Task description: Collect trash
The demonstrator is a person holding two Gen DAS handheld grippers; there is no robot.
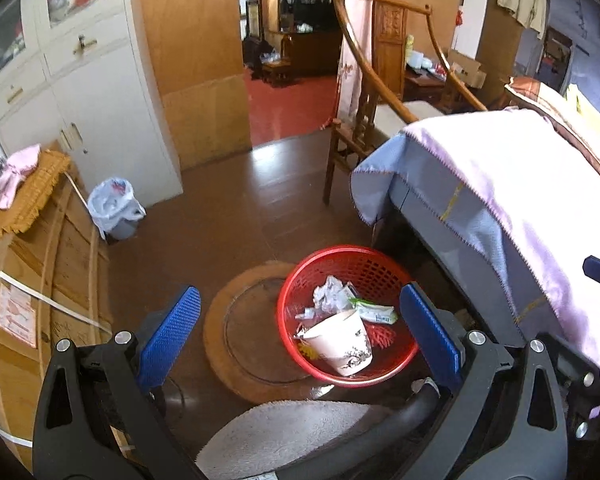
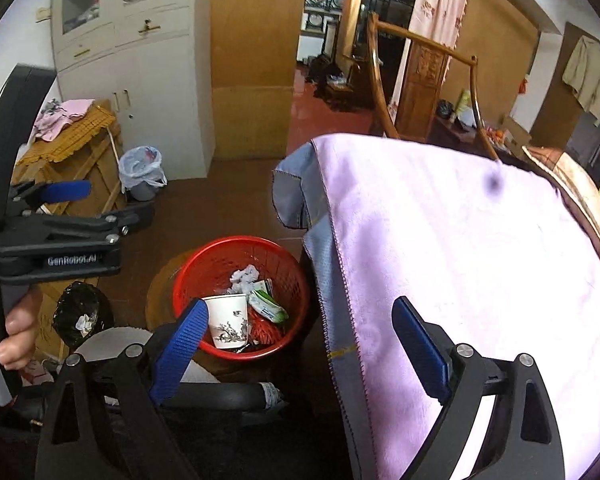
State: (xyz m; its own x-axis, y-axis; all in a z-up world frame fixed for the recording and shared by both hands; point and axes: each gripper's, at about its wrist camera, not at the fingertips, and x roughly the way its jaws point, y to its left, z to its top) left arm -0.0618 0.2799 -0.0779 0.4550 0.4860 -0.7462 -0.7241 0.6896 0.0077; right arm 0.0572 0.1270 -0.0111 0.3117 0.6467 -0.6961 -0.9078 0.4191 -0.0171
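Both grippers hang spread and empty: left gripper point(image 1: 300, 336) above the red basket point(image 1: 300, 280) low centre, where a paper cup point(image 1: 340, 344) lies dumped; right gripper point(image 2: 300, 352) over the pink cloth point(image 2: 460, 240).

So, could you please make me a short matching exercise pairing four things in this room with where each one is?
Things:
1. paper cup
2. pink towel
3. pink cloth
4. white bag

Places:
A. lining the grey bin by the cabinet
B. on the wooden crate's woven mat
C. inside the red basket
D. draped over the blue cloth on the right

Pairs: 1-C, 2-D, 3-B, 4-A
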